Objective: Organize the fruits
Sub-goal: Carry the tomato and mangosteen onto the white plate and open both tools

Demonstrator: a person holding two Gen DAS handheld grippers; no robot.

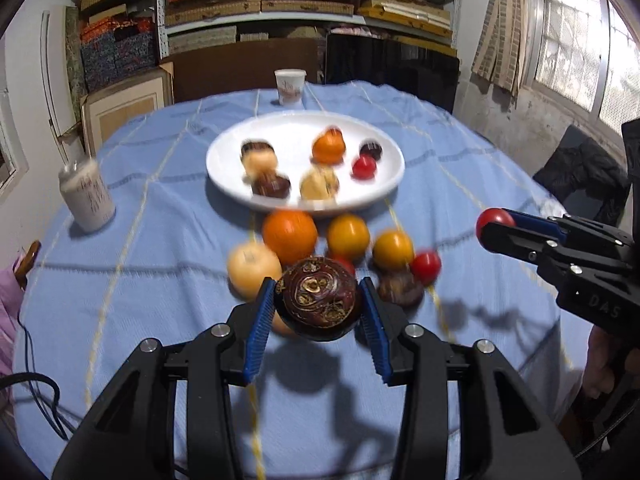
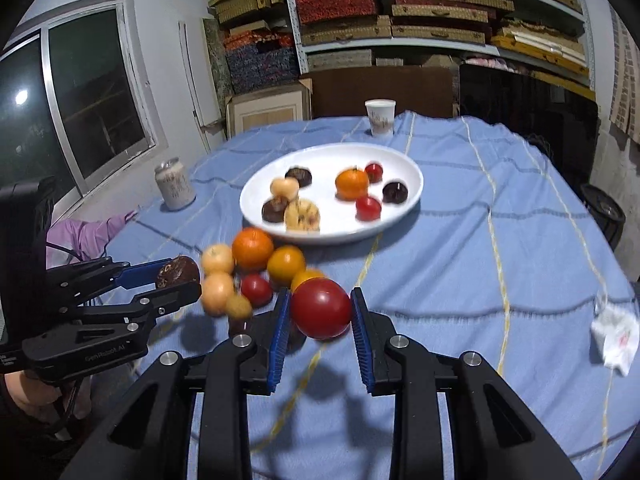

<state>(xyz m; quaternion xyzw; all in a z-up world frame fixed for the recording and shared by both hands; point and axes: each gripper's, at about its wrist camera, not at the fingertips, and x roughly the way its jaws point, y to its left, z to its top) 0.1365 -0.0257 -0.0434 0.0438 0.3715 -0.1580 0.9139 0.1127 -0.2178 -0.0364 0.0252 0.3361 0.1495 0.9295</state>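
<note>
Motion blur softens the white plate [image 1: 384, 190] and the loose fruit cluster [image 1: 348, 238] along its near rim, so several pieces cannot be identified. The left tool [image 1: 318, 304] is clamped on a dark maroon, scar-marked fruit [image 1: 318, 302] held above the bench [image 1: 120, 240] near its front edge. The right tool [image 2: 320, 308] is clamped on a glossy red tomato [image 2: 321, 308], likewise raised beside the cluster.

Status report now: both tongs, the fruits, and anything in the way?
Left tongs shut on dark fruit. Right tongs shut on red fruit. Both above table, short of plate. Loose fruits lie before plate.
</note>
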